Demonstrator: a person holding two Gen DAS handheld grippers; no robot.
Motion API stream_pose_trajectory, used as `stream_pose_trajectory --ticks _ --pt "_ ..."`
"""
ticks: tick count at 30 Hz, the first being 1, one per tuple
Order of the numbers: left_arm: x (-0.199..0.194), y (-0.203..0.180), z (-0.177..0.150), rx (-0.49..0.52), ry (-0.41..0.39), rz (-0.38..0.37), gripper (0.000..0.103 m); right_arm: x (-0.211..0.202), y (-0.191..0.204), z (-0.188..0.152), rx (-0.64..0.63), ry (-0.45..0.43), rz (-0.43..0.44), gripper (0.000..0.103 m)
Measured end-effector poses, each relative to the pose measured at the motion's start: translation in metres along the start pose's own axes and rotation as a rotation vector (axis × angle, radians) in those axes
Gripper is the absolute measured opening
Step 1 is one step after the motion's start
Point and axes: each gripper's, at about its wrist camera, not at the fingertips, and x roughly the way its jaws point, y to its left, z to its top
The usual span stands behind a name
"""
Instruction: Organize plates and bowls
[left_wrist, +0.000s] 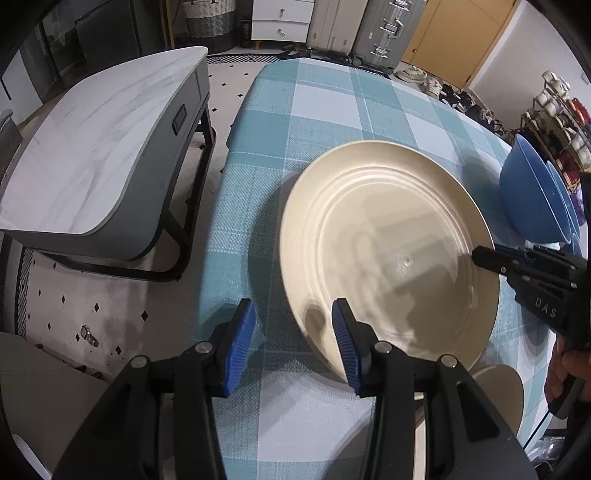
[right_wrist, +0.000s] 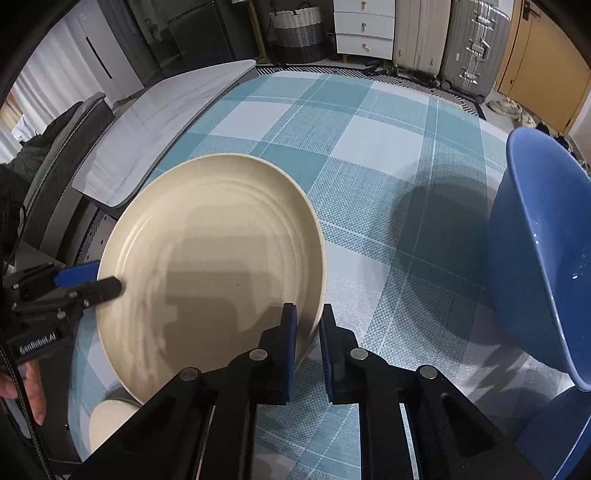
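Plate (right_wrist: 207, 258) rim pinched in right claw (right_wrist: 308, 325), left claw (left_wrist: 293, 332) loosely astride its opposite edge

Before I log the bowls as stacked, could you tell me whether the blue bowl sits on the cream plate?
No, the blue bowl stands apart on the checked tablecloth, right of the cream plate.

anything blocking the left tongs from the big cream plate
Nothing visible does. The plate has its rim between the left tongs, with a gap to the outer pad. The right tongs are shut on the opposite rim.
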Motion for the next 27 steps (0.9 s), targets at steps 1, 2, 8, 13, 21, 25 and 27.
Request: stream_pose_trajectory --ticks 1,2,8,13,21,25,27 --pt "0.001 0.0 0.002 -0.003 -0.002 -0.006 0.043 0.0 0.0 0.0 -0.001 -0.002 -0.001 0.012" --pt "0.003 0.0 0.002 -0.001 0.003 -0.009 0.043 0.0 0.0 -0.001 0.0 -0.003 0.0 0.012" --pt "0.007 -0.01 0.003 0.043 0.025 -0.01 0.043 -0.001 -0.002 -0.002 0.026 0.006 0.012 0.012" --pt "0.01 -0.008 0.002 0.034 0.038 -0.023 0.043 0.0 -0.007 -0.001 0.052 0.015 0.039 0.012" --pt "0.01 -0.009 0.002 0.043 0.028 -0.074 0.041 0.004 -0.013 0.0 0.095 0.016 0.091 0.013" --pt "0.008 -0.011 0.003 0.055 0.028 -0.05 0.035 0.005 -0.011 0.0 0.101 0.007 0.094 0.013" --pt "0.006 -0.01 0.004 0.057 0.019 -0.038 0.029 0.004 -0.015 -0.001 0.139 0.005 0.128 0.012"
